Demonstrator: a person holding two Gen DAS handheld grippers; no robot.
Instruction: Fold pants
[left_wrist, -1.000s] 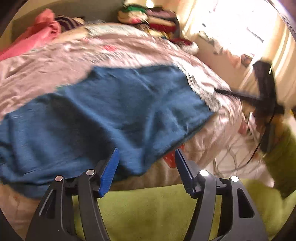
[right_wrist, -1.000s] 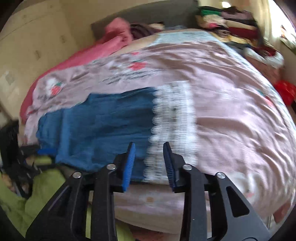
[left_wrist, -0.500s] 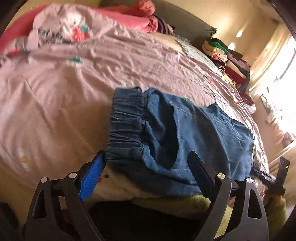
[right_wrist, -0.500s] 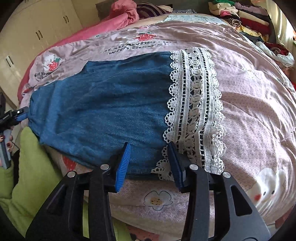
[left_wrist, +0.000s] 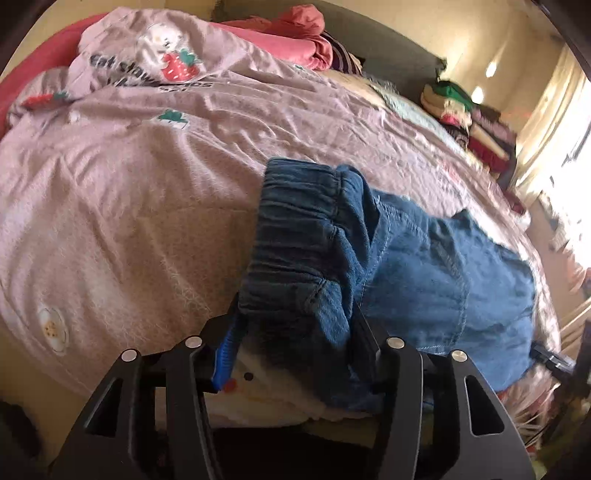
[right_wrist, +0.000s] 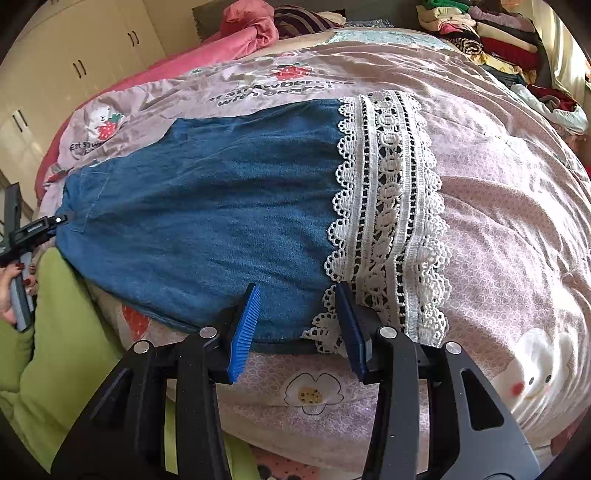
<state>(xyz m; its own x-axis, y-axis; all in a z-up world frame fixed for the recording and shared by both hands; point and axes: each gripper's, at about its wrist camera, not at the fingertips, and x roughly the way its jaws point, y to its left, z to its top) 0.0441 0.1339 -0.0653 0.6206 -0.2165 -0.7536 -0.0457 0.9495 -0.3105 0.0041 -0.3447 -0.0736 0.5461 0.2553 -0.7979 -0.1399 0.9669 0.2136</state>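
Blue denim pants (right_wrist: 207, 206) flat on pink bedspread (left_wrist: 122, 206), left gripper (left_wrist: 295, 332) just closing, clamped on bunched elastic waistband (left_wrist: 295, 240), right gripper (right_wrist: 295, 325) released, straddling lace hem (right_wrist: 388, 221).

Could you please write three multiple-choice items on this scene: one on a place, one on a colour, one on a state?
1. Where is the white lace trim?
A. At the leg end of the blue denim pants
B. At their waistband
C. On the folded clothes stack

2. What colour is the quilt under the pants?
A. Green
B. Pink
C. Grey

3. What is between the left gripper fingers?
A. Nothing
B. The lace
C. The elastic waistband

Answers: 1 A, lace ends the leg by the right gripper. 2 B, pink strawberry print. 3 C, gathered denim fills the gap.
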